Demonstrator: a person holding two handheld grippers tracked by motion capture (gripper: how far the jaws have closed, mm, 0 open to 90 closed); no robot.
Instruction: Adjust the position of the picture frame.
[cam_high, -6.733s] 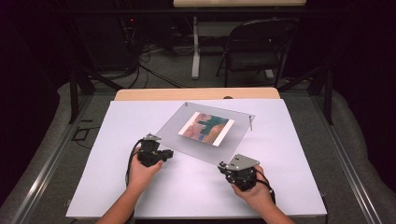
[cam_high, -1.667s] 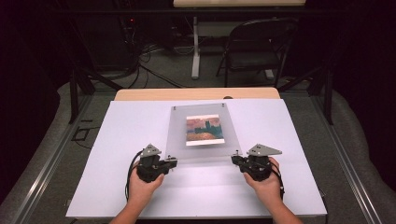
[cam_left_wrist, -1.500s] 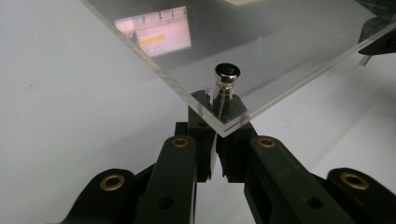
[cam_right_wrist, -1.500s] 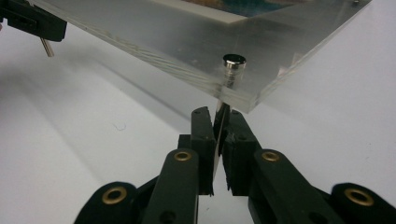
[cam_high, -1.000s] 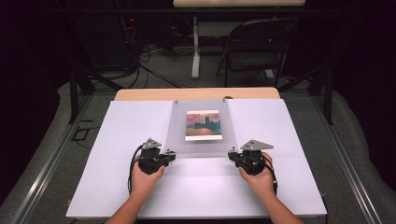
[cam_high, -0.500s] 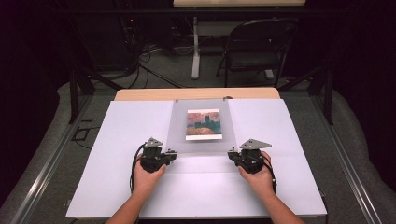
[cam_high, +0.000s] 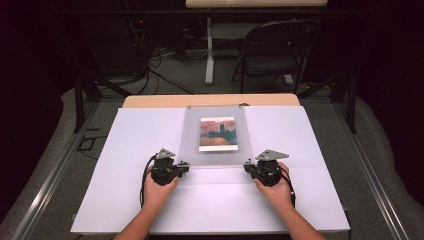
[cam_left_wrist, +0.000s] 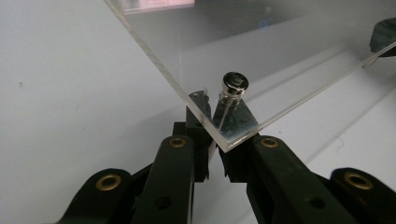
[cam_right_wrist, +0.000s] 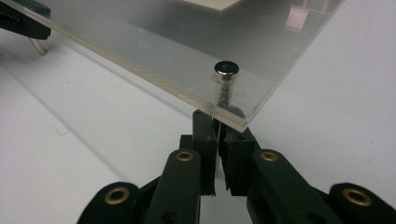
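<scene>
Gripping the clear acrylic picture frame (cam_high: 216, 136) by its two near corners keeps it level over the desk (cam_high: 125, 150), my left gripper (cam_high: 181, 167) and right gripper (cam_high: 248, 167) sharing the load. Left gripper view: jaws nearly shut on the standoff post (cam_left_wrist: 232, 95) beneath the corner. Right gripper view: jaws shut on the steel post (cam_right_wrist: 225, 84) under the panel's edge.
</scene>
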